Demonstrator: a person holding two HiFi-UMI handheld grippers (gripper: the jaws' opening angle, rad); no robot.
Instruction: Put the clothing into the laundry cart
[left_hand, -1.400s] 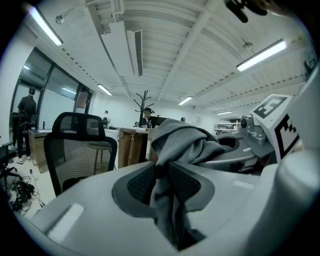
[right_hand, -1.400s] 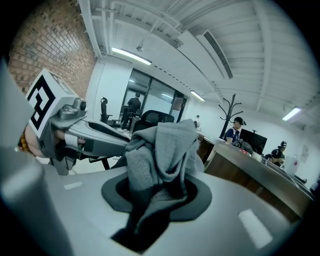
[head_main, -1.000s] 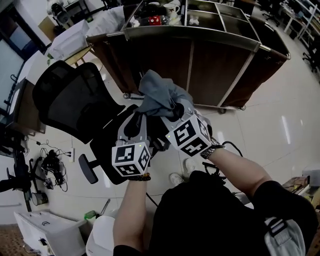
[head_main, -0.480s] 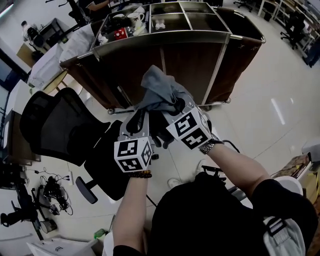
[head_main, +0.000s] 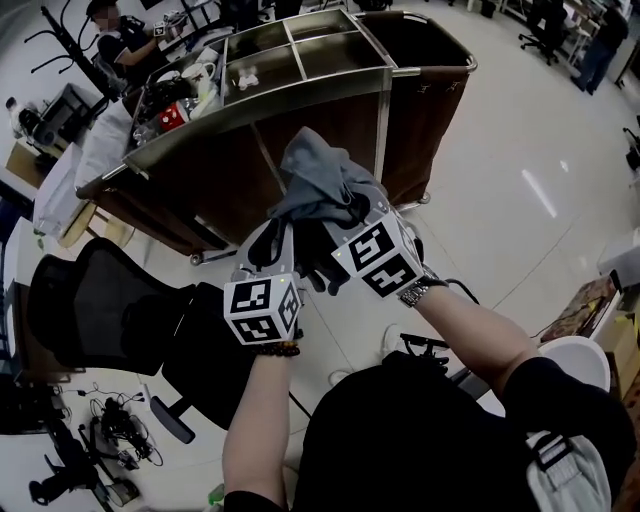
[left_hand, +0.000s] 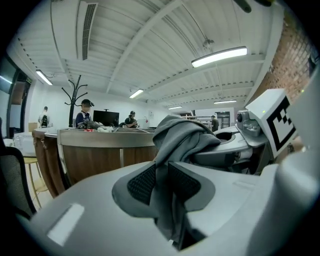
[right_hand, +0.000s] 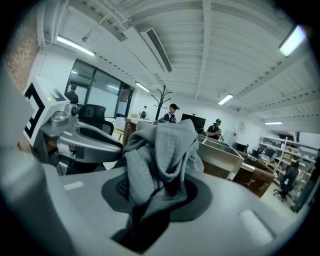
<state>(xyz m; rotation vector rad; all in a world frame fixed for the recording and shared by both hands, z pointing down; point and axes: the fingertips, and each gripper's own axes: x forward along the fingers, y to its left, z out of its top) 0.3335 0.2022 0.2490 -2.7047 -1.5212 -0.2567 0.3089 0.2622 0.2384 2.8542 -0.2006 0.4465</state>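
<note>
Left gripper (left_hand: 161, 184): jaws nearly closed, pads pressing on a fold of the grey garment (head_main: 318, 178). Right gripper (right_hand: 152, 192): jaws clamped on another bunch of the same garment. The grippers are side by side, with the garment heaped over their tips. The cart (head_main: 300, 82) stands just ahead of them, garment outside it. A black chair (head_main: 90, 300) stands to their left.
</note>
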